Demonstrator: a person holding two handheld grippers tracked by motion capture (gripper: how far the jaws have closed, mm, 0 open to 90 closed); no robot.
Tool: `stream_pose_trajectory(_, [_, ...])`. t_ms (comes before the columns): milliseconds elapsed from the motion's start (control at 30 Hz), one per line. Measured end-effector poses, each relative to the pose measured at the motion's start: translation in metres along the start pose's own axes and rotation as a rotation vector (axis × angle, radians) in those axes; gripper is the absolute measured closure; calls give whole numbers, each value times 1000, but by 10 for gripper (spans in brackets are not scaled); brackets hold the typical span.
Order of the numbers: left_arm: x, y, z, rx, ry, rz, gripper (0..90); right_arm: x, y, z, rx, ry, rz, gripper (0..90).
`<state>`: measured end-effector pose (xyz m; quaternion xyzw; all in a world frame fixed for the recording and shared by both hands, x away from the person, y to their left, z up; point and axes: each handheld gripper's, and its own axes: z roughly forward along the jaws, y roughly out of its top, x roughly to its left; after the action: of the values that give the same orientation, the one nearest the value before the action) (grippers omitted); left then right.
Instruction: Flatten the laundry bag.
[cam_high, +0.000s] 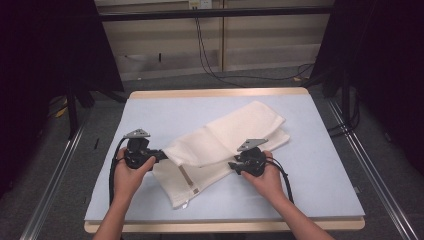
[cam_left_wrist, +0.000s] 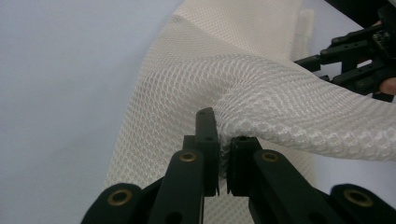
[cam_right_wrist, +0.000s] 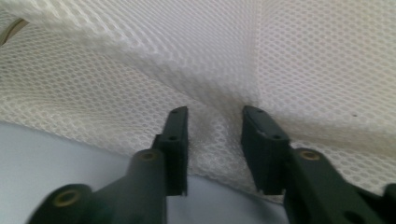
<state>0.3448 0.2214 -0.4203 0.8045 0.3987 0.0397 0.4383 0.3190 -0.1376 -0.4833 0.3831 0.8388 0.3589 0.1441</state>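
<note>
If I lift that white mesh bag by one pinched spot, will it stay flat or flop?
Likely flop: the white mesh bag already drapes in soft folds where the left gripper pinches it. Probably light, since the open netting looks thin. The weave should grip rather than slip.

Even overhead light brightens the table (cam_high: 320, 150) while the room's far corners fall black; the right gripper view blurs softly, its shadows faint.

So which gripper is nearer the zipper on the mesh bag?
Left. The left gripper is shut on the mesh bag just up-left of the zipper; the right gripper sits farther off to its right, with mesh between its jaws.
</note>
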Motion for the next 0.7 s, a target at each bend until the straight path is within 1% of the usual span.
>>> stream_pose_trajectory(33, [0,0,0,0,0,0,858,0,1,0,4,20,2,782])
stream_pose_trajectory(67, [1,0,-1,-2,16,2,858,0,1,0,4,20,2,782])
stream_pose_trajectory(100, [5,0,-3,-2,40,2,858,1,2,1,13,25,-14,874])
stream_pose_trajectory(133, [6,0,-3,-7,49,-5,859,1,2,1,13,27,-23,887])
stream_pose_trajectory(167, [6,0,-3,-7,49,-5,858,1,2,1,13,27,-23,887])
stream_pose_trajectory(200, [11,-1,-5,3,70,2,859,0,2,-1,15,32,-25,900])
stream_pose_trajectory(233, [11,-1,-5,3,70,2,859,0,2,-1,15,32,-25,900])
stream_pose_trajectory(267, [16,-3,-6,-12,91,-22,859,-3,1,-2,11,45,-25,900])
stream_pose_trajectory(300, [16,-3,-6,-12,91,-22,859,-3,1,-3,21,47,-20,900])
stream_pose_trajectory(333, [22,-5,-7,-8,102,-28,860,-4,1,-5,28,41,-28,900])
stream_pose_trajectory(367, [24,-6,-7,-15,106,-41,859,-5,1,-6,32,51,-23,900])
stream_pose_trajectory(400, [24,-6,-7,-15,106,-41,859,-5,1,-6,32,51,-23,900])
stream_pose_trajectory(433, [27,-7,-6,-12,105,-49,859,-8,0,-9,43,62,-27,900])
stream_pose_trajectory(500, [27,-7,-5,-11,109,-50,859,-11,-2,-13,50,61,-36,900])
stream_pose_trajectory(567, [30,-8,-3,2,127,-53,859,-15,-4,-18,60,69,-33,900])
stream_pose_trajectory(600, [30,-9,-2,4,127,-60,859,-17,-6,-21,61,56,-33,900])
stream_pose_trajectory(633, [30,-9,-2,4,127,-60,859,-17,-6,-21,61,56,-33,900])
stream_pose_trajectory(667, [32,-11,0,11,130,-76,859,-23,-9,-28,64,59,-24,900])
stream_pose_trajectory(700, [33,-12,1,13,132,-84,859,-26,-11,-32,59,56,-20,900])
